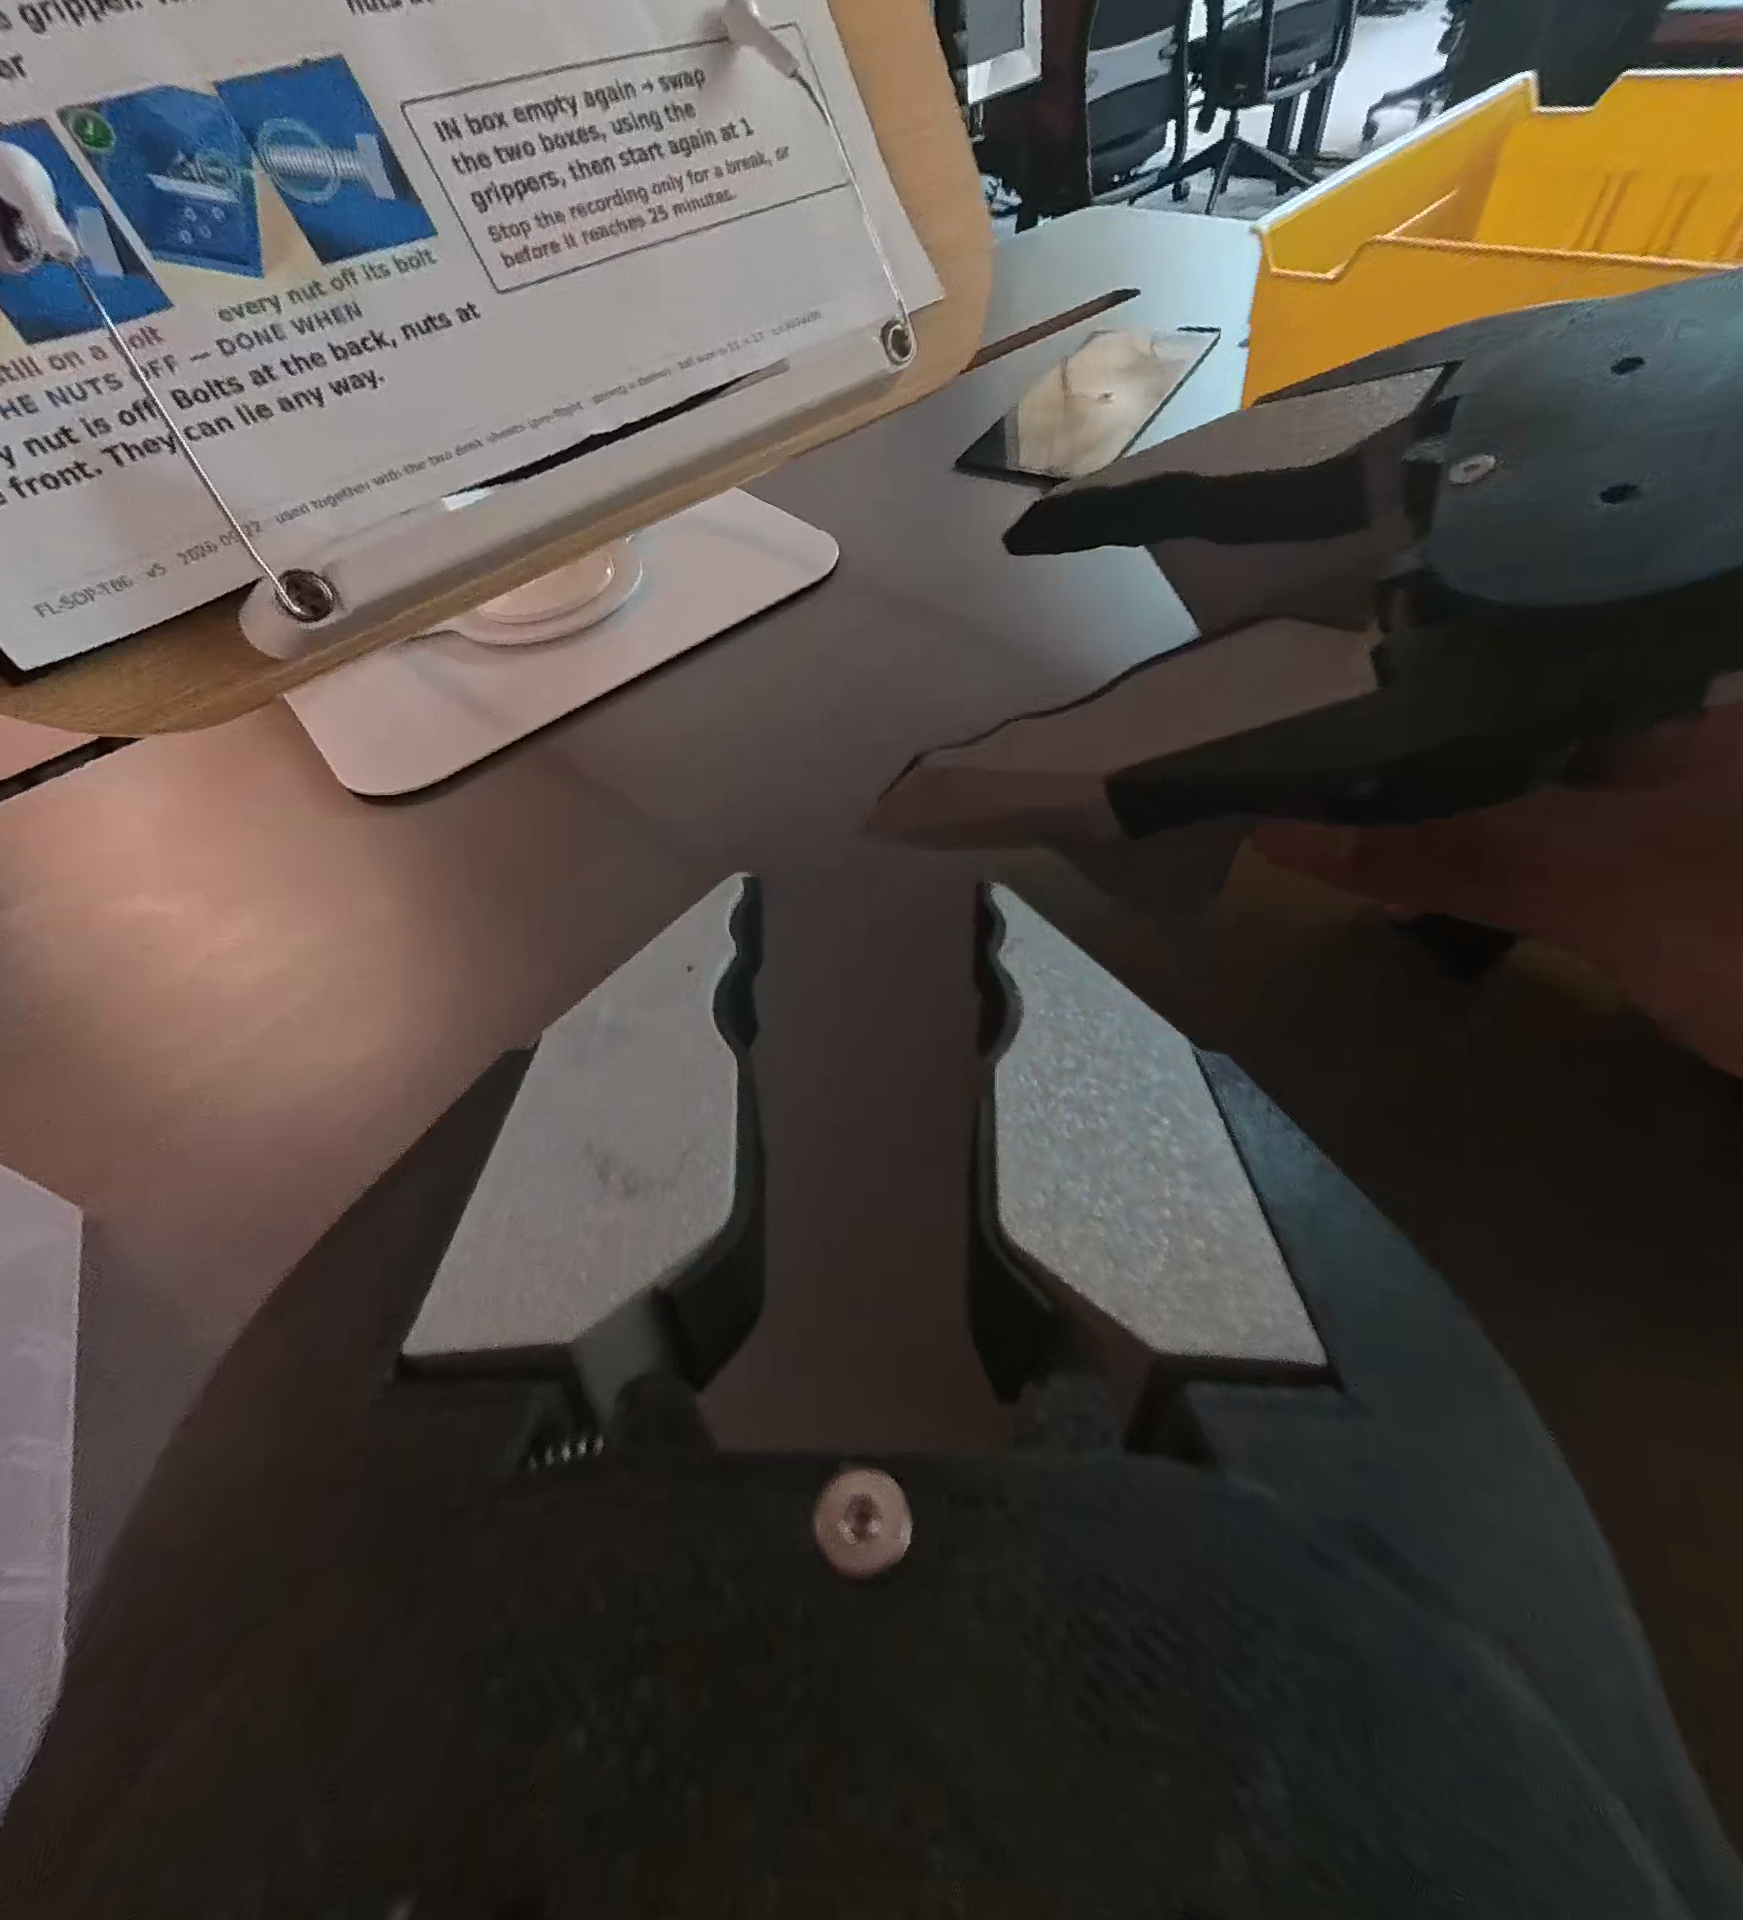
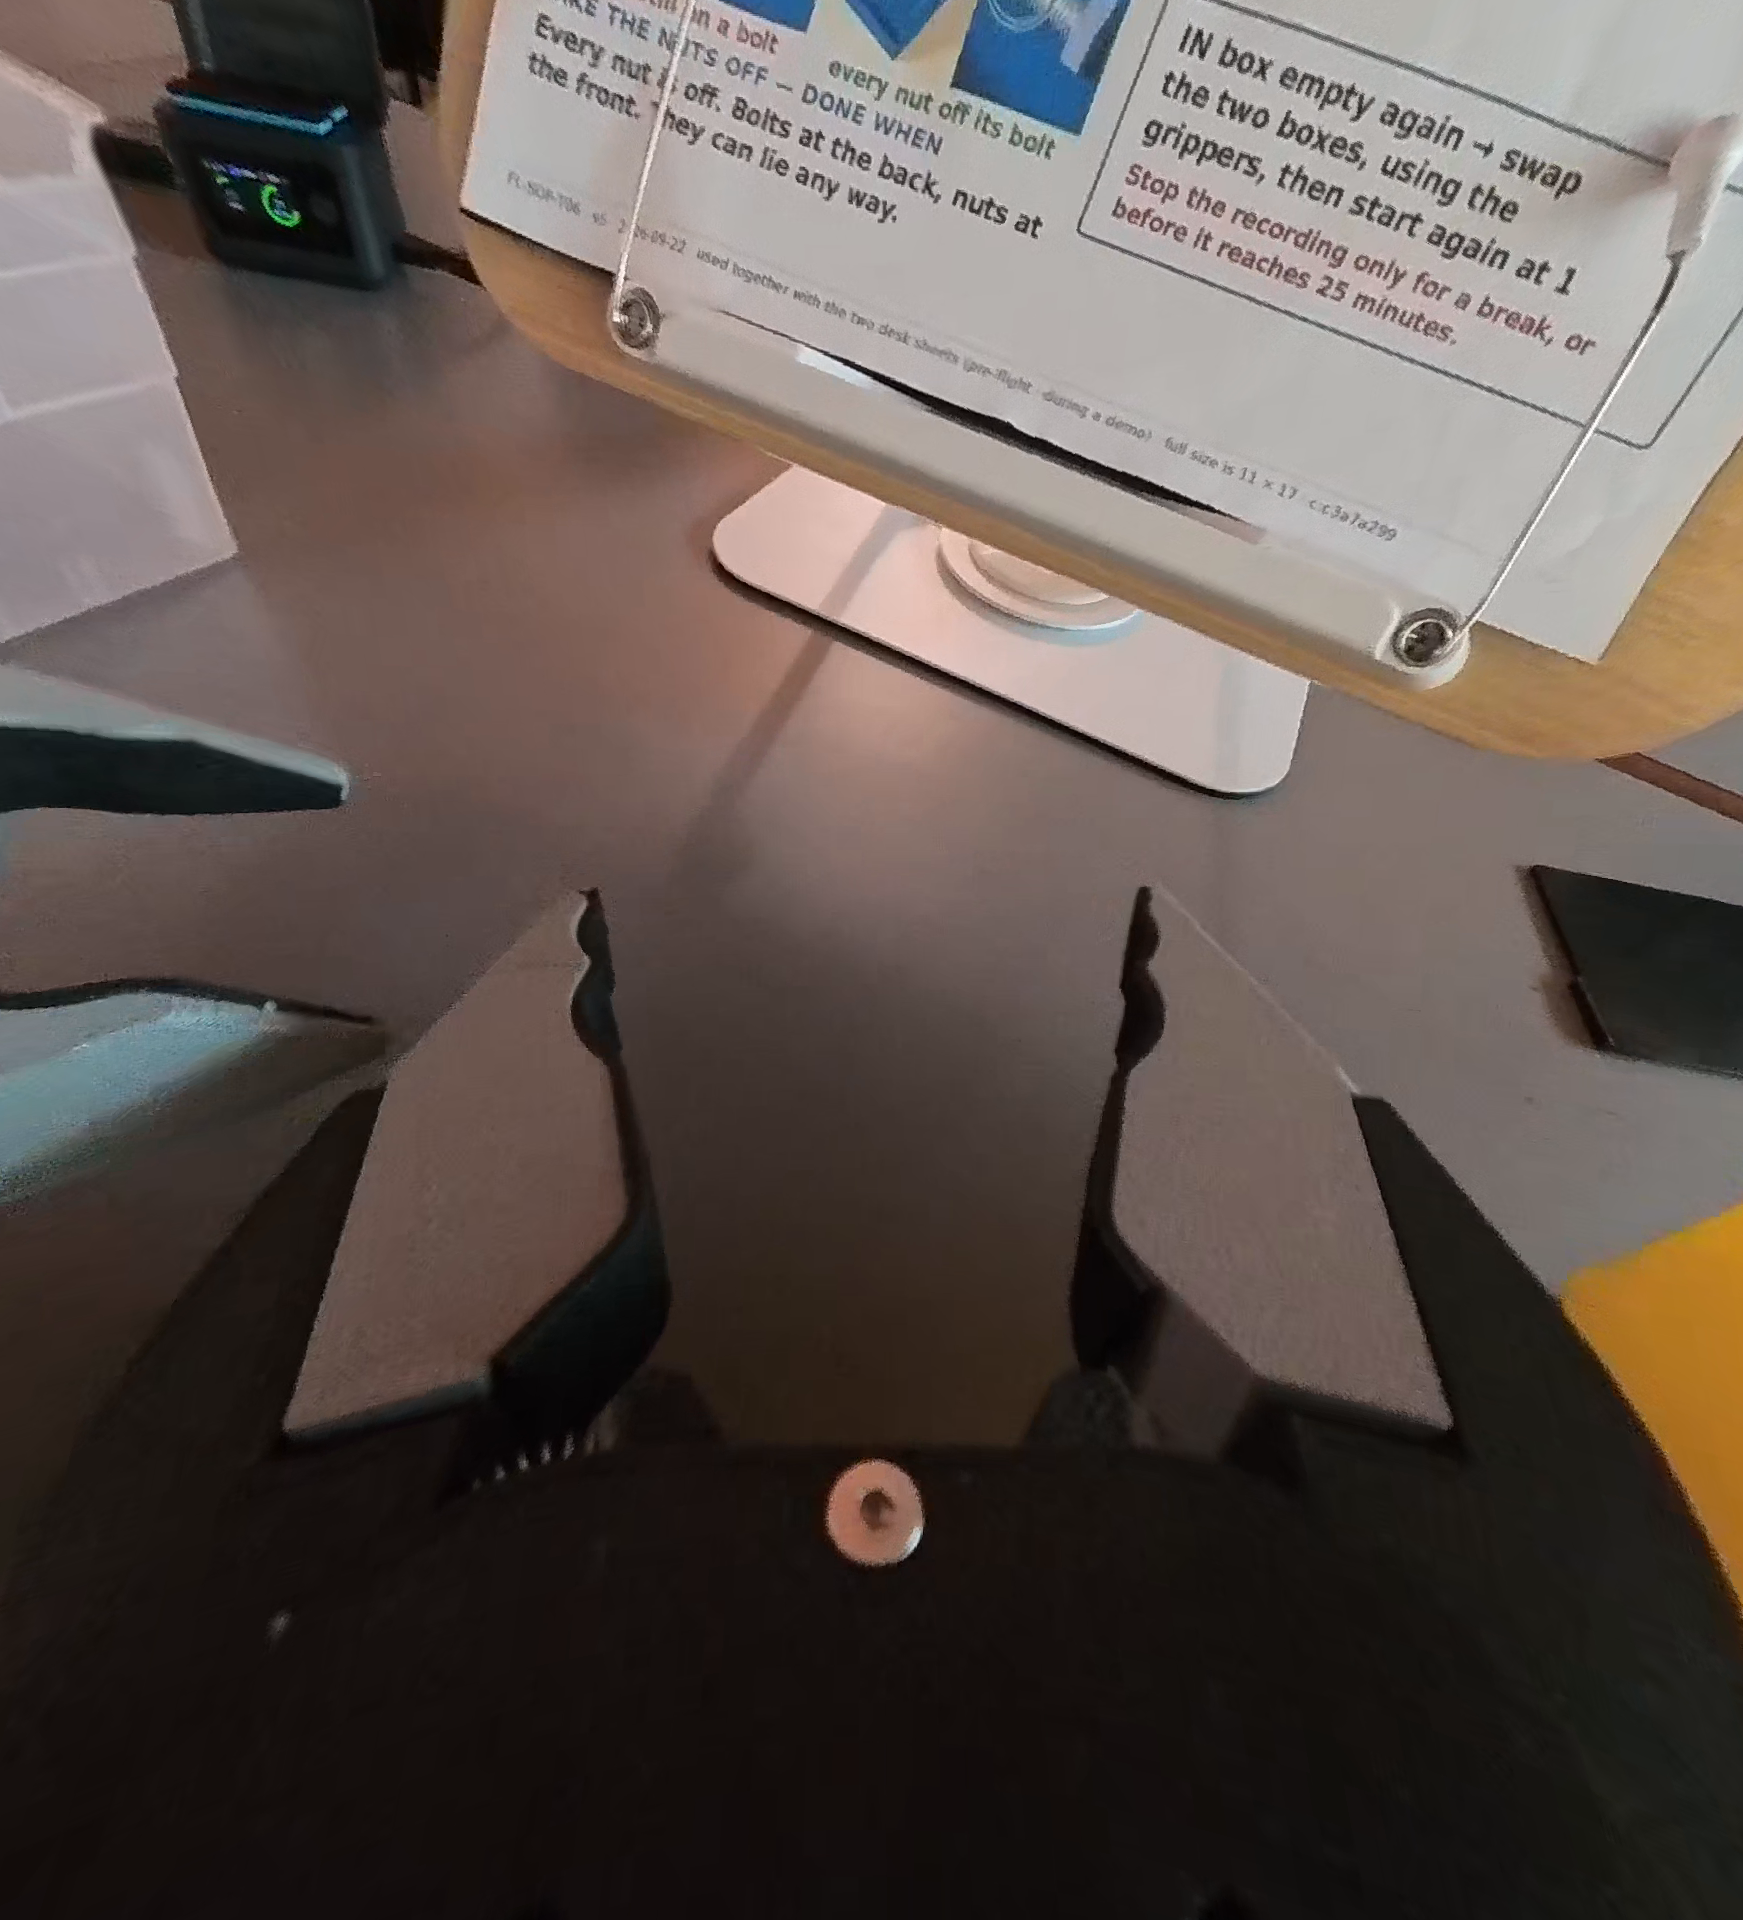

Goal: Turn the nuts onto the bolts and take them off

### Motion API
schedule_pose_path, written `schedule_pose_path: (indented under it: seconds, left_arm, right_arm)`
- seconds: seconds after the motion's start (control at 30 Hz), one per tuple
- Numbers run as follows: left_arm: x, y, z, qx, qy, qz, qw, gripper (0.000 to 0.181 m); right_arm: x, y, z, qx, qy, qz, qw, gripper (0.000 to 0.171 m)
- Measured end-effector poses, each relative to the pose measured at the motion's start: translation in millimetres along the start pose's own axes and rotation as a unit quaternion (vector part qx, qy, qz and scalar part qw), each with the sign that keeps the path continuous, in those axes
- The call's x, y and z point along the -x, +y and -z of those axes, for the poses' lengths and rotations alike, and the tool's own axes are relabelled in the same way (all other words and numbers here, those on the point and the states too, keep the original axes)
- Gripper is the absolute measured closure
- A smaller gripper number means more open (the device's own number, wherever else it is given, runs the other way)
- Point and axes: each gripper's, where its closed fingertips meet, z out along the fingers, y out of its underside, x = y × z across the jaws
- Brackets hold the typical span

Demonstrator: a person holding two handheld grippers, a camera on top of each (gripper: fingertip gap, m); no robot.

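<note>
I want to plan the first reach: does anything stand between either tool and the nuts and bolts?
Cannot say: no nuts or bolts show in either view. Both the left tool and right tool are open and empty above bare dark table, facing the instruction stand.

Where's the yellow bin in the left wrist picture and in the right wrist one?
Left wrist view: yellow bin at upper right, behind the right gripper.
Right wrist view: only a yellow edge at the lower right border.
Shared landmark: the stand's white base plate.
</note>
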Motion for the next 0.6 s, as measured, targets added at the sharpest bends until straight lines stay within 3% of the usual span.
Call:
schedule_pose_path:
  seconds: [0.03,0.37,0.47,0.6]
  left_arm:
    - [-0.8,1.6,-0.9,0.003,0.002,0.001,1.0,0.142]
    - [-23.2,-2.9,2.6,0.006,0.04,0.001,0.999,0.141]
    - [-35.2,-16.2,23.8,-0.014,0.056,0.016,0.998,0.137]
    - [-42.9,-36.7,78.4,-0.007,0.064,-0.005,0.998,0.131]
  right_arm:
    - [-3.1,-1.3,-1.1,-0.004,0.003,-0.003,1.0,0.076]
    - [6.7,-20.3,-28.7,-0.032,-0.043,0.023,0.998,0.084]
    - [13.9,-18.7,-30.5,-0.025,-0.054,0.045,0.997,0.085]
    - [17.7,-20.9,-28.1,-0.035,-0.057,0.054,0.996,0.092]
